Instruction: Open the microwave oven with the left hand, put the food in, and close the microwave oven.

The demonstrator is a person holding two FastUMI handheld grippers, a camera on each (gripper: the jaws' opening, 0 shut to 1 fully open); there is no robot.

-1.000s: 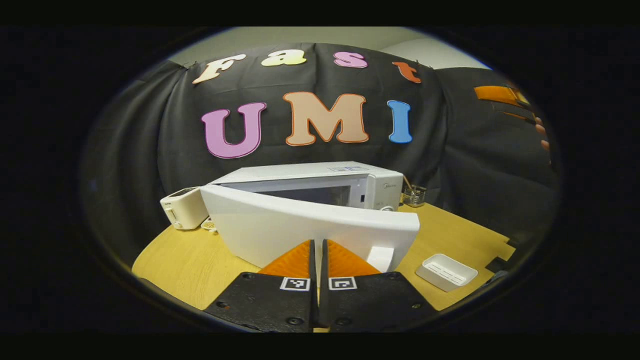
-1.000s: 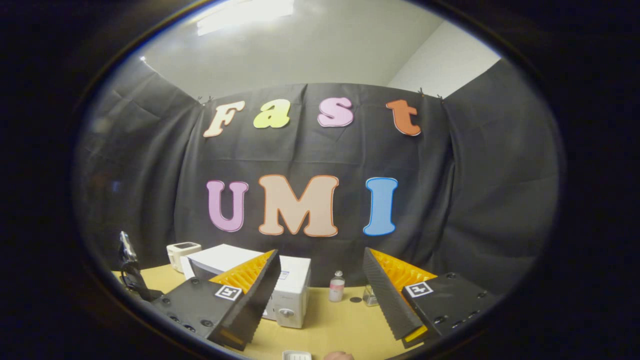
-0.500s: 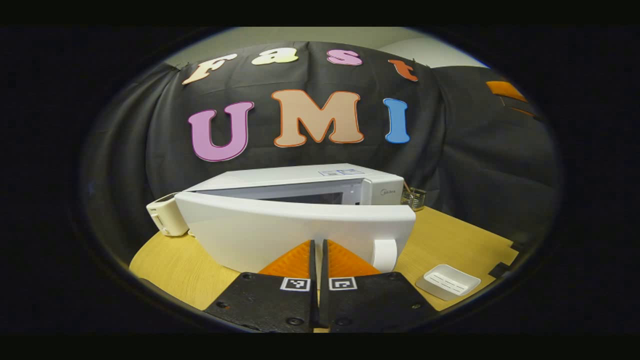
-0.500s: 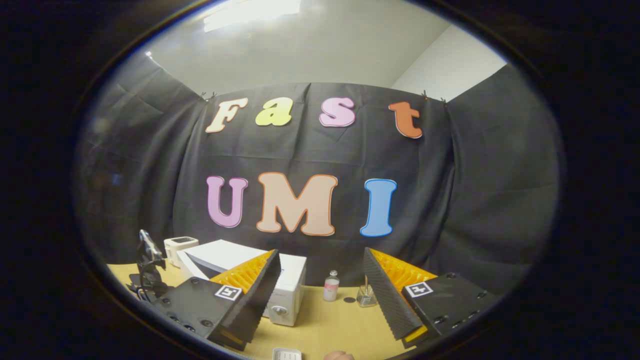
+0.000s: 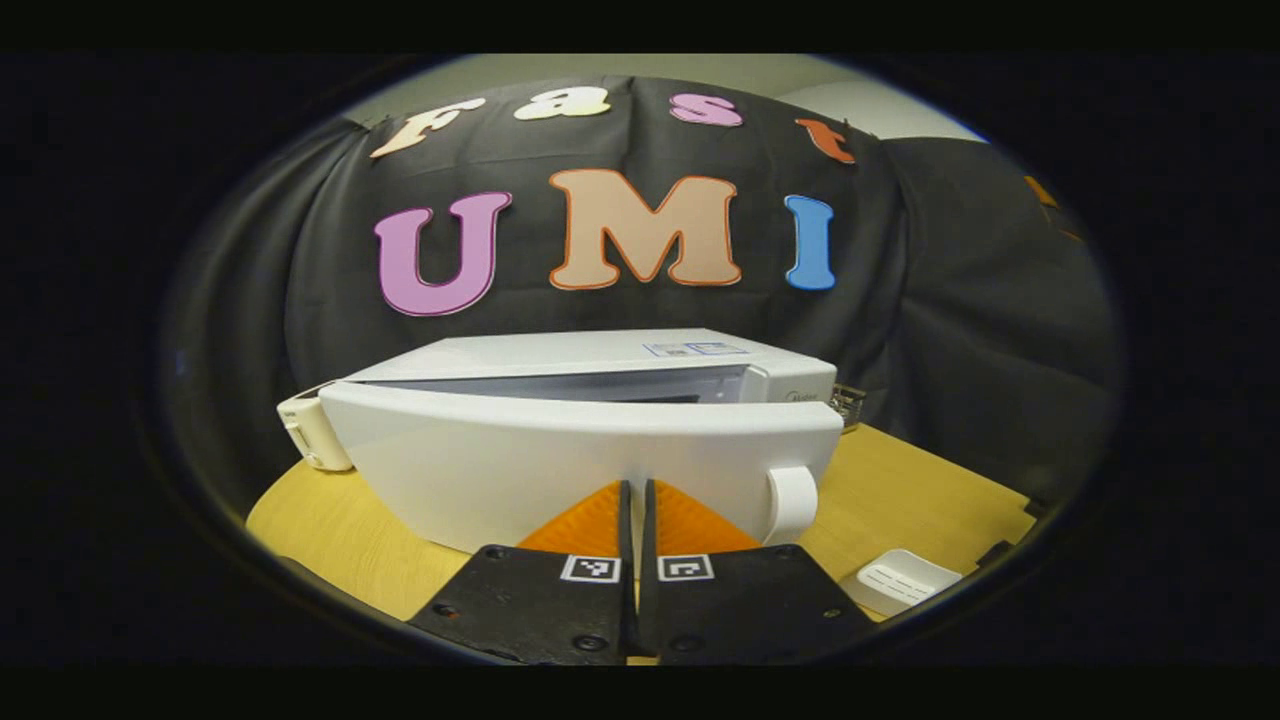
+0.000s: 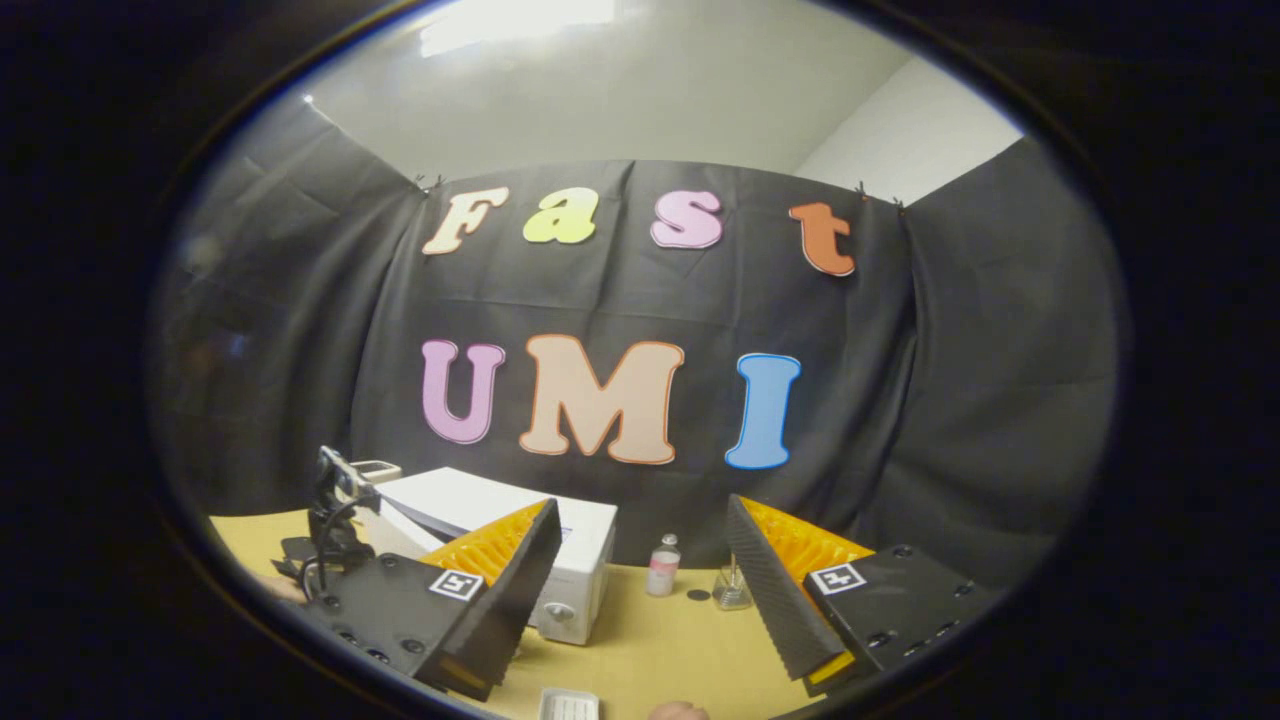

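Closing is in hand: the left gripper (image 5: pixel 636 500), fingers together and empty, faces the nearly shut door (image 5: pixel 560 470) of the microwave oven (image 5: pixel 600 355). Next move, in my judgement, calls for a steady push until latched. The right gripper (image 6: pixel 640 560) hangs wide open, holding nothing.

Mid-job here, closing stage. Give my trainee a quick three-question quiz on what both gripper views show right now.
1. True or false: the white microwave oven's door is fully shut.
2. Which gripper has its jaws spread apart? A) left gripper B) right gripper
3. Fill in: the small white ridged tray lies on the ____ wooden table.

Key:
1. False. The door stands ajar, with a gap along its top edge in the left gripper view.
2. B. The left gripper's jaws are together, against the door.
3. Light, yellowish.
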